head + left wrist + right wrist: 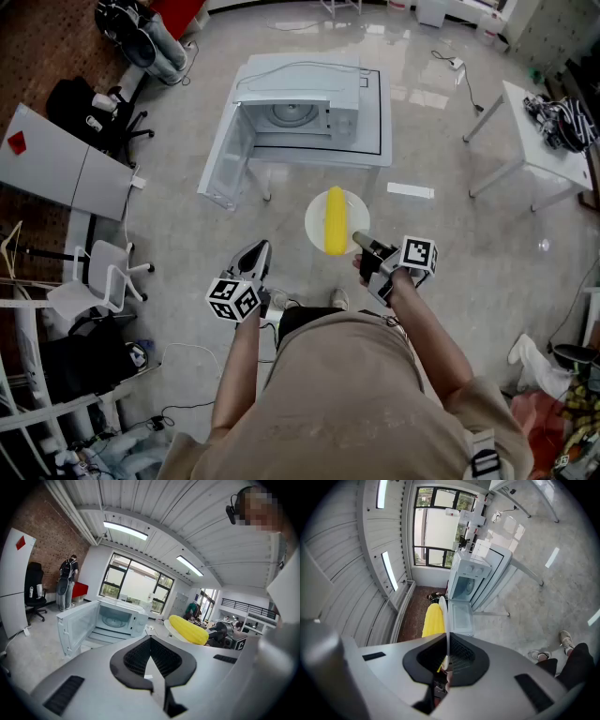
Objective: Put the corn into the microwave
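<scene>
A yellow corn cob [335, 221] lies on a round white plate [316, 207]. My right gripper [361, 243] is shut on the plate's near rim and holds it level in the air. In the right gripper view the plate [443, 613] shows edge-on between the pads, with the corn [432, 619] to its left. The white microwave [300, 108] stands on a low white table [373, 155] ahead, its door [228, 155] swung wide open to the left and its turntable visible. My left gripper [255, 258] hangs shut and empty left of the plate. The left gripper view shows the corn [188, 629] and the microwave [117, 617].
A white table [530, 141] with cables on it stands at the right. Office chairs [98, 117] and a white panel [56, 159] line the left side. A white strip [410, 190] lies on the floor. A person [65, 581] stands far off by the brick wall.
</scene>
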Motion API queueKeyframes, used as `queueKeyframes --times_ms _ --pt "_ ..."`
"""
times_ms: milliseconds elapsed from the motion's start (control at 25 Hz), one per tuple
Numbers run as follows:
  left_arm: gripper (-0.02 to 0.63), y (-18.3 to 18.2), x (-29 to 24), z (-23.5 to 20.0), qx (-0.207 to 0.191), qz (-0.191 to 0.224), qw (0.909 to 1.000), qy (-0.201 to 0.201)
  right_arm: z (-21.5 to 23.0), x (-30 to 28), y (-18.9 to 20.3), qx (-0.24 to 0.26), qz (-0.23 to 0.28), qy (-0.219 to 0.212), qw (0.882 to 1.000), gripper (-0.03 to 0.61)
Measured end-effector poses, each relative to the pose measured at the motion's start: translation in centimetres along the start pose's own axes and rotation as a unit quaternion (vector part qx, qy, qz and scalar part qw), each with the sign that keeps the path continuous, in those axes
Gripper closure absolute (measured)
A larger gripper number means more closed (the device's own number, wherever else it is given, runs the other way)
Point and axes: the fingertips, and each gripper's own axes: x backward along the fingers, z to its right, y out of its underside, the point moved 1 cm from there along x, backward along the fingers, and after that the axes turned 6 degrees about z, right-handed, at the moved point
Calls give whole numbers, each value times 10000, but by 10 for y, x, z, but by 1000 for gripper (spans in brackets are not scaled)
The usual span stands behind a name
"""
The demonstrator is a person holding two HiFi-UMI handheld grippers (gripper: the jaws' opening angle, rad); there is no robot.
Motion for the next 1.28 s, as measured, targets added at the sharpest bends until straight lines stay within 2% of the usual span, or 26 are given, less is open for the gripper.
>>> queueKeyframes --times_ms 200,440,600,960,1280 --pt "612 0 -2 2 -13 -13 10000 21 -7 0 -2 295 -10 -90 9995 565" --pt "612 1 -2 3 -21 -40 10000 50 -9 1 -2 289 6 -106 9995 565" --pt "612 0 -1 4 -46 -33 10000 59 -10 1 -1 51 38 -141 9999 563" --pt "612 -4 4 6 -135 -16 9999 40 -15 -1 -4 202 53 -190 9996 563" --pt "611 -13 -4 -15 -186 -47 9997 118 -12 -24 -9 172 94 -115 9997 563"
